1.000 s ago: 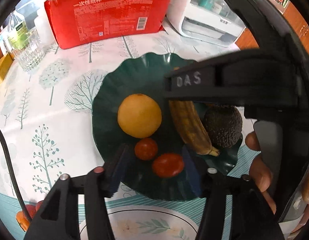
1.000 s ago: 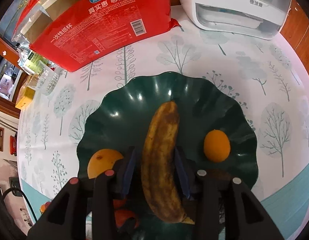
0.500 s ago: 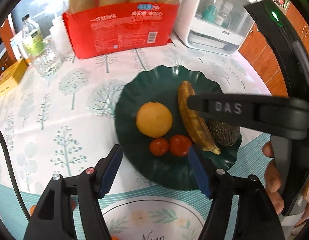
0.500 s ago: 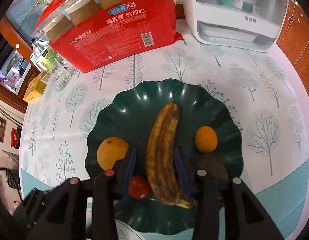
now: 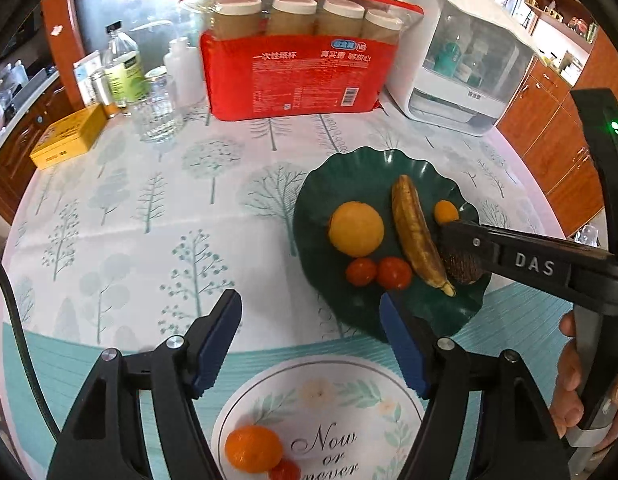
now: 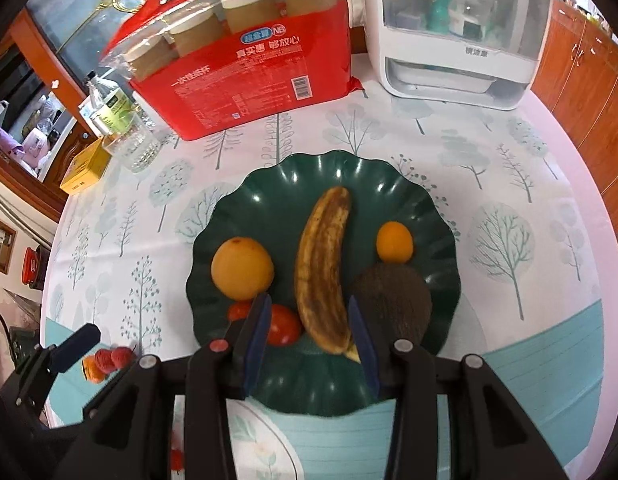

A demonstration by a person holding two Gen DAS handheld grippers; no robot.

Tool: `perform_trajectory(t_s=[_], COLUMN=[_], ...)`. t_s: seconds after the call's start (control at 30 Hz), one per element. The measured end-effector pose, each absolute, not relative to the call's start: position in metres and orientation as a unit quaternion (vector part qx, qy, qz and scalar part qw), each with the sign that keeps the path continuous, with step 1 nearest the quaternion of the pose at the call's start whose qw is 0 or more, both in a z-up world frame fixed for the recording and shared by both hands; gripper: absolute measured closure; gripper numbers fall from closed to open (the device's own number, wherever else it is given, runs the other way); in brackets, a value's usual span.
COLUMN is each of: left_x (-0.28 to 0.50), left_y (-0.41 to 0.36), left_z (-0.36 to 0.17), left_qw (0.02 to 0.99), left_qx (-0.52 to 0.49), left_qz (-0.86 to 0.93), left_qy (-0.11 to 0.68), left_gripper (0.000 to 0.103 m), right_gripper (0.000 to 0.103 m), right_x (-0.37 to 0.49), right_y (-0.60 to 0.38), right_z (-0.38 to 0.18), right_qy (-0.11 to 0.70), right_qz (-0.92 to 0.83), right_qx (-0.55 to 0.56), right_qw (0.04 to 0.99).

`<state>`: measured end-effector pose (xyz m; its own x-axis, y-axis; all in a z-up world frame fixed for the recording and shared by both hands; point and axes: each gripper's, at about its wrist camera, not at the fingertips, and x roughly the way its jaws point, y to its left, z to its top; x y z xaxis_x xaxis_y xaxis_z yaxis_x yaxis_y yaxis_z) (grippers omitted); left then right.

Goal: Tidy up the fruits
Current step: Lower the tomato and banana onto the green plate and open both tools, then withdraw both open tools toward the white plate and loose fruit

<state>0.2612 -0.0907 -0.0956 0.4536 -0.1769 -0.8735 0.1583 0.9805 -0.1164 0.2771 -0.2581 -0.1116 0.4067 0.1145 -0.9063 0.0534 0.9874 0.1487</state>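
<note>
Left tongs: our left gripper (image 5: 311, 334) has nothing in it. Its blue pads (image 5: 217, 338) are opening wider, above the tablecloth (image 5: 149, 208) just beside the green plate (image 5: 361, 160).
Right tongs: our right gripper (image 6: 309, 340) is set narrow and holds nothing. The banana (image 6: 323, 268) shows between its pads, but we think it lies on the plate below, not pinched.
Fruit not put away: a tangerine (image 5: 253, 449) and a small red fruit (image 5: 284, 471) sit on the round white mat (image 5: 321, 420), near us and left of the plate. In the right view we also see small red fruits (image 6: 113, 358) there; we cannot tell what kind.
Next step: we think the left tongs should go for the tangerine. We should come down from above, keep the pads wide till they are on both sides, then squeeze softly so it does not roll or squash.
Green plate, left to right: a big orange (image 5: 356, 229), two tomatoes (image 5: 379, 272), the banana, a small orange fruit (image 5: 446, 212) and a dark avocado (image 6: 393, 300).
Room on the plate: the far half is bare, so we can put more fruit there.
Red bag: a red pack (image 5: 293, 76) behind the plate holds four stacks of paper cups.
White box: the white machine (image 5: 461, 64) has bottles inside its clear front.
</note>
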Motion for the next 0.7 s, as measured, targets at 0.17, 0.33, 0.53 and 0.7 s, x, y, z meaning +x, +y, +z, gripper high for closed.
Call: perform_trajectory(t_s=[0.17, 0.33, 0.53, 0.7], left_x=[0.237, 0.210, 0.176, 0.153], left_y=[-0.081, -0.068, -0.049, -0.037], left_z=[-0.086, -0.076, -0.064, -0.052], left_qw=[0.858, 0.864, 0.871, 0.883], left_qx=[-0.011, -0.018, -0.030, -0.025], left_qz=[-0.089, -0.076, -0.053, -0.038], left_qy=[0.506, 0.498, 0.487, 0.467], left_gripper=[0.032, 0.031, 0.030, 0.029], right_gripper=[0.062, 0.062, 0.062, 0.062], right_x=[0.250, 0.221, 0.186, 0.165], right_y=[-0.258, -0.259, -0.255, -0.246], right_z=[-0.102, -0.090, -0.077, -0.066], right_qy=[0.536, 0.524, 0.512, 0.499], right_qz=[0.022, 0.028, 0.040, 0.055], right_qx=[0.079, 0.077, 0.070, 0.057], right_qw=[0.841, 0.848, 0.855, 0.863])
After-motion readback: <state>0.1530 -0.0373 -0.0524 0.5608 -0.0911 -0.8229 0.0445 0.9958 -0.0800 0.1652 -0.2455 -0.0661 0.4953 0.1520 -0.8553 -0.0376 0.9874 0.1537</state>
